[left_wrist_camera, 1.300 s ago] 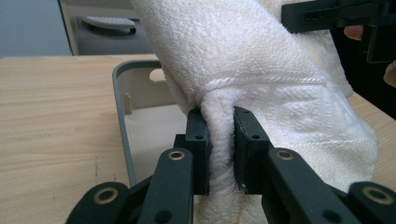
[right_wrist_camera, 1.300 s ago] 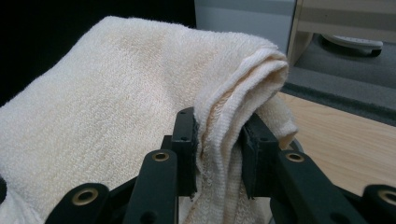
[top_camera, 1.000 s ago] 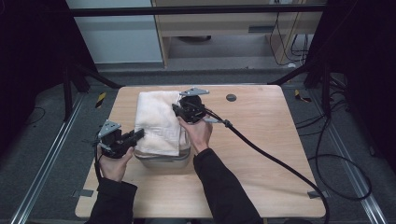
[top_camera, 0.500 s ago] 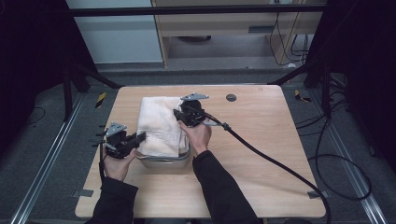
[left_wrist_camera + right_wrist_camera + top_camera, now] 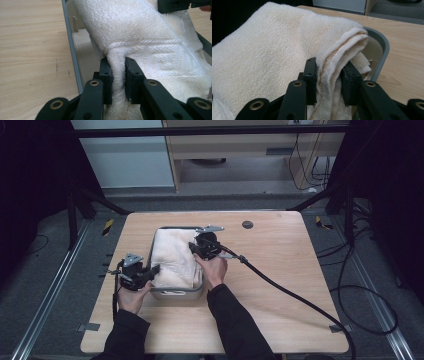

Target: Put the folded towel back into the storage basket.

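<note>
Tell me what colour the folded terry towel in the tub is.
The folded terry towel is off-white, a pale cream; the right gripper view shows it best.

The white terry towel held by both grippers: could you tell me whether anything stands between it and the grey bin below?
Nothing visible does. The folded white terry towel hangs over the open grey plastic bin, pinched by the left gripper and right gripper; the bin's inside looks bare where it shows.

The left gripper (image 5: 117,75) pinches a fold of white towel (image 5: 150,42) between its two black fingers (image 5: 106,75). Beyond the fingers the towel bulges over a grey tub (image 5: 72,57), whose rim runs just left of them. Farther left lies the wooden tabletop (image 5: 30,50).
</note>
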`<state>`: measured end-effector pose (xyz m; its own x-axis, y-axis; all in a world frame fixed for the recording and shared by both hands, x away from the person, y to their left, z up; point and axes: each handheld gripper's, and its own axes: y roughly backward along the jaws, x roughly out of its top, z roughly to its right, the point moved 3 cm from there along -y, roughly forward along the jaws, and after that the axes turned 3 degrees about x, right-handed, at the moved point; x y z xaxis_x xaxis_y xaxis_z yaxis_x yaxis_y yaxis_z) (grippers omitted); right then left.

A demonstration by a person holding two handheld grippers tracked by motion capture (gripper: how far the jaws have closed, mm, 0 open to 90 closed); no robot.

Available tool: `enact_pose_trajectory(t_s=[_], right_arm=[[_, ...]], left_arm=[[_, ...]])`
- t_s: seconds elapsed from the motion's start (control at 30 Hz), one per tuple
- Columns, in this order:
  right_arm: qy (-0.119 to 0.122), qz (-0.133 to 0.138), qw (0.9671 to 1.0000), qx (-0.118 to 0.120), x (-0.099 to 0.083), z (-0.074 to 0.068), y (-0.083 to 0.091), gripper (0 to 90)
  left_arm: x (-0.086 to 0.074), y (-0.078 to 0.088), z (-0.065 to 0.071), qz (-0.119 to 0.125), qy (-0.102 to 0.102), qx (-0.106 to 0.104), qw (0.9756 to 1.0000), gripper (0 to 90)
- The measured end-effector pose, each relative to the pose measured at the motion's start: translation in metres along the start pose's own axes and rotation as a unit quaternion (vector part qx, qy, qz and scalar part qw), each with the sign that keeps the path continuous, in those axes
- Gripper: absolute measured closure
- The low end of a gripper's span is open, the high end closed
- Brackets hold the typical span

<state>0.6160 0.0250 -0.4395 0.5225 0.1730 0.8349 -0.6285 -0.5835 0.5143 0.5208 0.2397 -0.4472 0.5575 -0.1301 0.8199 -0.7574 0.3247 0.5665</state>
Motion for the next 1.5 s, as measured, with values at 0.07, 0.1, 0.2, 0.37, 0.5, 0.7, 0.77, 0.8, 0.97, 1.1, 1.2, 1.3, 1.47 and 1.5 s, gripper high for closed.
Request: enact_pose_trajectory(t_s=[0.07,0.1,0.2,0.37,0.5,0.7,0.77,0.8,0.97,1.1,1.2,1.3,1.47,1.5], right_arm=[[-0.001,-0.002,1.0,0.0,-0.001,0.0,-0.001,69.1],[0.0,-0.003,1.0,-0.001,-0.002,0.001,-0.002,69.0],[0.006,-0.005,1.0,-0.002,-0.003,0.002,-0.004,68.5],[0.022,-0.009,0.9997,-0.009,-0.007,0.003,-0.009,67.1],[0.045,-0.018,0.9988,-0.011,-0.011,0.003,-0.012,63.6],[0.064,-0.018,0.9978,-0.006,-0.011,0.006,-0.005,54.5],[0.065,-0.006,0.9979,-0.004,-0.009,0.007,0.002,52.7],[0.066,-0.003,0.9978,-0.002,-0.007,0.008,0.006,50.9],[0.06,0.02,0.998,0.003,-0.001,0.012,0.027,44.5],[0.055,0.032,0.998,0.003,0.003,0.021,0.049,34.9],[0.06,0.046,0.9971,0.003,0.003,0.026,0.067,28.0],[0.061,0.052,0.9968,0.003,-0.001,0.032,0.084,21.9],[0.061,0.055,0.9966,-0.003,-0.017,0.046,0.115,18.1],[0.06,0.054,0.9967,-0.004,-0.021,0.05,0.121,17.1]], left_arm=[[-0.001,-0.002,0.0,-0.005,-0.001,0.002,1.0,77.2],[-0.001,-0.002,0.001,-0.005,-0.002,0.003,1.0,77.2],[-0.002,-0.004,0.001,-0.007,-0.004,0.008,0.9999,76.8],[-0.005,-0.008,0.003,-0.014,-0.009,0.019,0.9997,74.2],[-0.006,-0.008,0.004,-0.015,-0.013,0.028,0.9994,68.2],[-0.002,-0.001,0.003,0.008,-0.004,0.03,0.9995,57.2],[0.002,0.005,0.004,0.021,-0.001,0.027,0.9994,54.9],[0.004,0.008,0.004,0.027,0.0,0.025,0.9993,54.1],[0.009,0.018,0.006,0.047,0.0,0.019,0.9987,50.1],[0.011,0.025,0.007,0.064,-0.006,0.015,0.9978,45.2],[0.011,0.03,0.007,0.074,-0.013,0.011,0.9971,39.1],[0.009,0.035,0.005,0.081,-0.022,0.008,0.9964,34.6],[0.002,0.047,-0.004,0.093,-0.016,0.006,0.9955,29.3],[0.0,0.049,-0.006,0.096,-0.018,0.008,0.9951,28.1]])
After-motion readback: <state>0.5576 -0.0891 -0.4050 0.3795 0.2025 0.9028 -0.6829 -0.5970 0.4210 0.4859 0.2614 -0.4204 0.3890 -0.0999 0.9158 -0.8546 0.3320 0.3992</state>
